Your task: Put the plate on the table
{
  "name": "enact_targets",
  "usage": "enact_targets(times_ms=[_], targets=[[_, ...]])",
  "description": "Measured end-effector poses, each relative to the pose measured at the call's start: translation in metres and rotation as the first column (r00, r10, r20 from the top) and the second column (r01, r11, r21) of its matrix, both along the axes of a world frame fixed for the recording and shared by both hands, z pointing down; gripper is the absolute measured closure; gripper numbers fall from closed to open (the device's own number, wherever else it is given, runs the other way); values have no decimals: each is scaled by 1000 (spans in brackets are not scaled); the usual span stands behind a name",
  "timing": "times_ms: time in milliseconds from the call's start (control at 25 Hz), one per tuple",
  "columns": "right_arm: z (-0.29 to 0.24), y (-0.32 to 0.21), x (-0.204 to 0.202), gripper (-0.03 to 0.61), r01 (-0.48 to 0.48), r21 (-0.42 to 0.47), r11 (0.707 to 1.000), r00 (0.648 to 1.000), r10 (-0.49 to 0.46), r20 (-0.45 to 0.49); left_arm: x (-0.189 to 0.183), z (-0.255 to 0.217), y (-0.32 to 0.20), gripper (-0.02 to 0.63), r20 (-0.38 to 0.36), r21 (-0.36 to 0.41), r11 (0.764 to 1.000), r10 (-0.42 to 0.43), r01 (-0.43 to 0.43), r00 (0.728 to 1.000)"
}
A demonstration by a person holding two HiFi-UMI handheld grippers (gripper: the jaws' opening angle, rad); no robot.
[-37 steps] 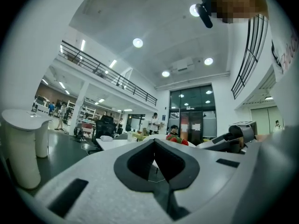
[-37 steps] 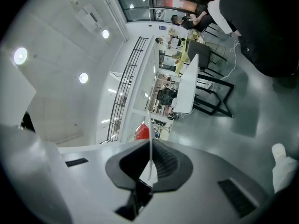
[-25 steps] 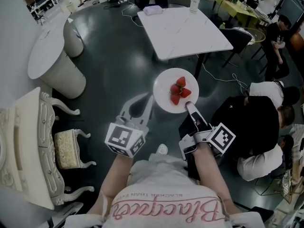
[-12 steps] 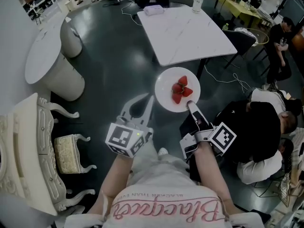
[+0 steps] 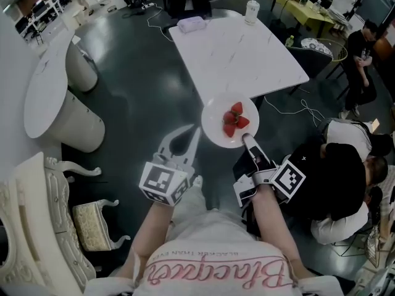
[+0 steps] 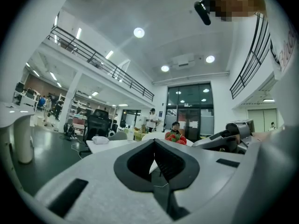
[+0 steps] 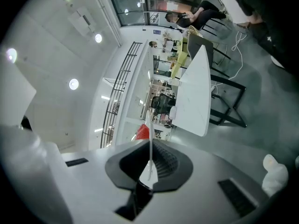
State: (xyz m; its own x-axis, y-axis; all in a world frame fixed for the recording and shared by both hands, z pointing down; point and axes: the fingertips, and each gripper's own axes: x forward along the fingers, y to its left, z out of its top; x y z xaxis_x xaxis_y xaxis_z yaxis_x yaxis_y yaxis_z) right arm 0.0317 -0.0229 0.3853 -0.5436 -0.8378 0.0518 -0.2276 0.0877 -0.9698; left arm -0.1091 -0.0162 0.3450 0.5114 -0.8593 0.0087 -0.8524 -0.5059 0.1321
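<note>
A round white plate [image 5: 217,130] carrying three strawberries [image 5: 233,118] hangs level in the air, just overlapping the near edge of the white marble table [image 5: 237,45]. My right gripper [image 5: 245,138] is shut on the plate's near rim. The right gripper view shows the plate edge-on [image 7: 150,129] between the jaws, a strawberry [image 7: 142,132] beside it and the table [image 7: 194,97] beyond. My left gripper [image 5: 197,128] is shut with nothing in it, just left of the plate. The left gripper view shows the strawberries [image 6: 176,137] off to the right.
On the table's far side stand a cup [image 5: 251,8] and a small pale bundle [image 5: 190,23]. A round white table [image 5: 46,85] and an ornate white chair [image 5: 37,227] are at the left. People [image 5: 336,177] sit at the right, a dark chair [image 5: 313,49] by the table's right corner.
The view has moved toward the marble table, so the plate now reaches its near edge. Both grippers keep their hold and spacing.
</note>
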Motion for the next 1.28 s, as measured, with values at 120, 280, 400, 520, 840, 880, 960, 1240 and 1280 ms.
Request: enact_targets(times_ms=[120,280,400,520,840,880,960,1240,1280], targets=[[-2,-38,-11,566,-21,5,1000,1000,21,0,-11,-3,-41,611,4,7,1000,21,-21,1000],[-5,-82,-19,566,-55,9,998,998,55,-5,-18,-6,-91,611,11,9,998,59,-59,998],[-1,-112,-23,566,-80,5,997,997,80,-7,-20,-2,-127,611,16,7,996,89,-90,996],[5,-140,-22,566,-111,-7,994,994,111,-14,-20,3,-159,611,18,4,993,120,-120,993],[15,-202,-13,566,-143,-29,989,989,141,-42,-19,16,-231,611,7,-14,990,143,-143,990],[16,-210,-11,566,-144,-32,989,989,143,-43,-16,17,-239,611,6,-16,989,144,-144,990],[18,-229,-5,566,-142,-36,989,989,141,-43,-12,20,-257,611,2,-23,990,140,-140,990],[39,-304,17,566,-108,-64,992,992,104,-71,4,37,-322,611,24,-49,992,116,-114,993],[42,-314,20,566,-101,-67,993,993,96,-74,6,39,-332,611,27,-53,993,111,-109,993]])
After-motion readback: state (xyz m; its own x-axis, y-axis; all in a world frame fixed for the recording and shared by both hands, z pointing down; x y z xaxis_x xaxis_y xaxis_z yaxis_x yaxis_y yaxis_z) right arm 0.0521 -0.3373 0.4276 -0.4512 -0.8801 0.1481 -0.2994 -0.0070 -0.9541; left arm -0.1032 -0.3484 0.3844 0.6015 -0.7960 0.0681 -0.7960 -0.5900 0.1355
